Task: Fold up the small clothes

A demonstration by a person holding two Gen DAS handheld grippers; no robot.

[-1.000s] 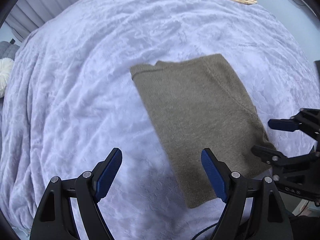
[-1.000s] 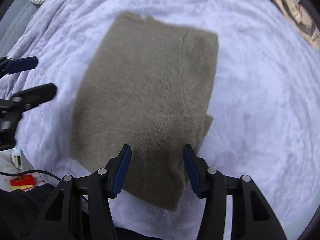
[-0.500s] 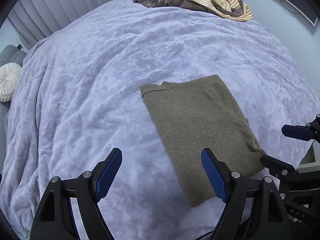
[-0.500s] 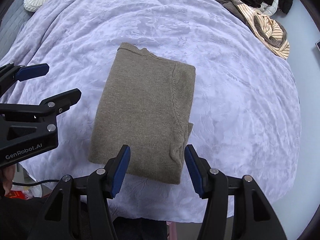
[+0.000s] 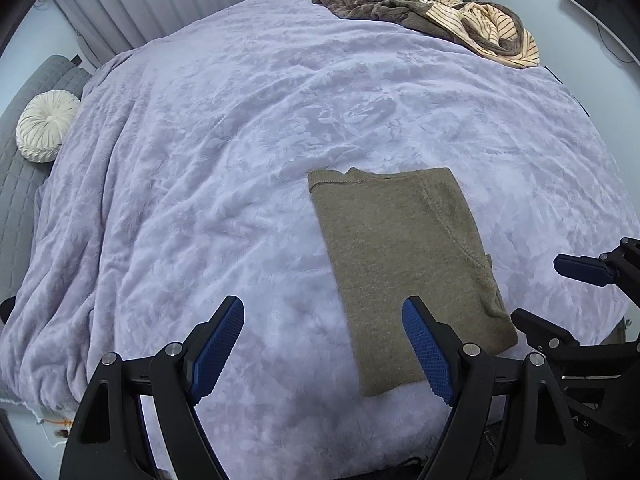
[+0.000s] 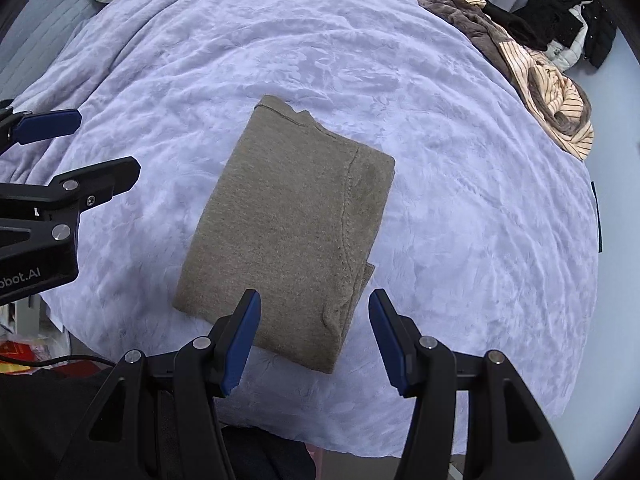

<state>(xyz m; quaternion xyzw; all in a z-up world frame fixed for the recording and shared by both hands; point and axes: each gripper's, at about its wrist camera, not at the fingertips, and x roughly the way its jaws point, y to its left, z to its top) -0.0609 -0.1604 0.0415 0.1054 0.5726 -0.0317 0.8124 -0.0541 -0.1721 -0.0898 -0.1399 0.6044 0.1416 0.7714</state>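
On the near part of the bed [image 5: 224, 152], which is covered by a pale lilac blanket, an olive-brown jumper [image 5: 404, 264] lies folded into a neat flat oblong, its neck edge pointing away and one sleeve seam curving down its right side. Both tongs hang above it and touch nothing: the left tongs [image 5: 324, 350] stand wide open over bare blanket just left of the jumper's near corner, and the right tongs [image 6: 314, 338] stand open too, with nothing between the pads, above the jumper's near right corner. Judging by how flat and squared the piece lies, this fold looks done, or lacks at most one last halving. The next move would be either to pinch the two near corners and carry them over to the neck edge, or to leave this piece and fetch another. A heap of unfolded clothes [image 6: 532, 52], brown, cream-striped and black, lies at the far right edge of the bed, well apart from the jumper, so reaching it calls for a long stretch across the blanket. A round white cushion [image 5: 46, 128] sits off to the far left beside a grey quilted cover. Nothing lies between the tongs and the jumper.
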